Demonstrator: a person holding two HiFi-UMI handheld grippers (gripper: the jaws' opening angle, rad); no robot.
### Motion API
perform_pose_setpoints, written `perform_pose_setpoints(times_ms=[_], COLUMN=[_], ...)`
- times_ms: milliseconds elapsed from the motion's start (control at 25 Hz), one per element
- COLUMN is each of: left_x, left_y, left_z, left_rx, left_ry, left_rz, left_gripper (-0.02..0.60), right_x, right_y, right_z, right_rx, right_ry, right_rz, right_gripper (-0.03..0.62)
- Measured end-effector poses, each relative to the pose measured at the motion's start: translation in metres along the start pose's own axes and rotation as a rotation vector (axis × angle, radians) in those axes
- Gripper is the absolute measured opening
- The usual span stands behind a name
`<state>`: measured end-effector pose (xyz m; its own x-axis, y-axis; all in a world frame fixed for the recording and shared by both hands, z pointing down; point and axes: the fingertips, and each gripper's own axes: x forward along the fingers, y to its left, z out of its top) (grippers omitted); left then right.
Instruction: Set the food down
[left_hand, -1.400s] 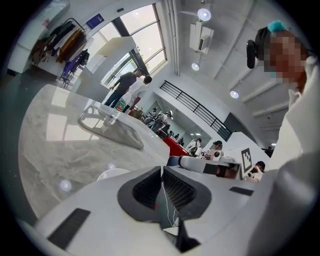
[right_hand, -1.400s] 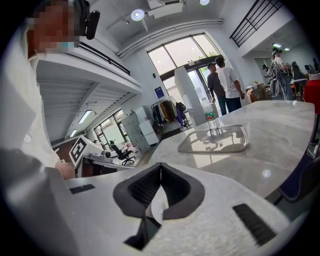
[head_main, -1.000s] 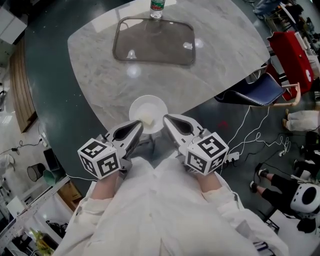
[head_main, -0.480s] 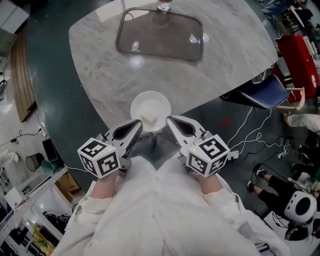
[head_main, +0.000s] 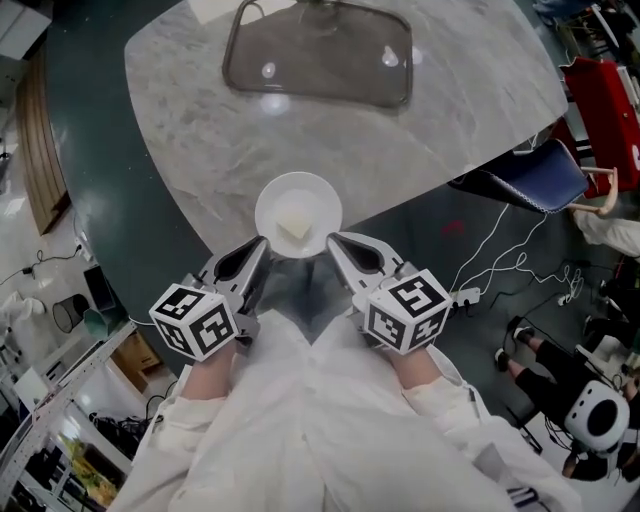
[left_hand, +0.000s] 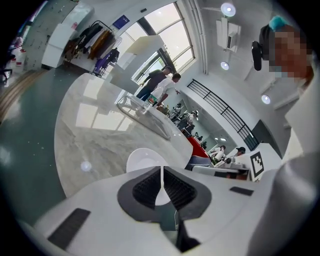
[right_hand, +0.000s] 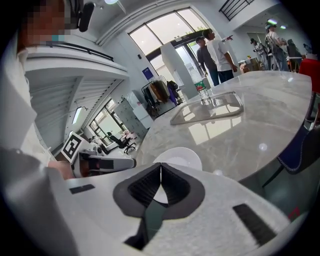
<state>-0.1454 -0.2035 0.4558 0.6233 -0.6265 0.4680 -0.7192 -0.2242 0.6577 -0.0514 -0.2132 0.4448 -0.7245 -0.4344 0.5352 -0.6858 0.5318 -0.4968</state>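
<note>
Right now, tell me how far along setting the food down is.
Done: the plate with the pale food piece is over the marble table's near edge. In hand: the left gripper and right gripper are shut on its rim. Left: lower it flat, then release; whether it touches yet is unclear.

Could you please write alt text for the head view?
The left gripper and right gripper pinch the near rim of a white plate holding a pale piece of food, at the near edge of a marble table; a grey tray lies farther back.
</note>
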Motion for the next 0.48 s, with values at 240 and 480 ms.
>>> perform_pose_setpoints(times_ms=[240, 480], left_x=[0.005, 0.009], left_y=[0.012, 0.024], left_z=[-0.017, -0.023], left_rx=[-0.053, -0.052], left_ry=[0.033, 0.060], left_rz=[0.019, 0.052], left_gripper=[0.026, 0.026], right_x=[0.007, 0.013], right_y=[-0.012, -0.023], right_z=[-0.017, -0.027], right_rx=[0.048, 0.089], right_ry=[0.033, 0.047], right_rz=[-0.004, -0.022], right_gripper=[0.002, 0.002])
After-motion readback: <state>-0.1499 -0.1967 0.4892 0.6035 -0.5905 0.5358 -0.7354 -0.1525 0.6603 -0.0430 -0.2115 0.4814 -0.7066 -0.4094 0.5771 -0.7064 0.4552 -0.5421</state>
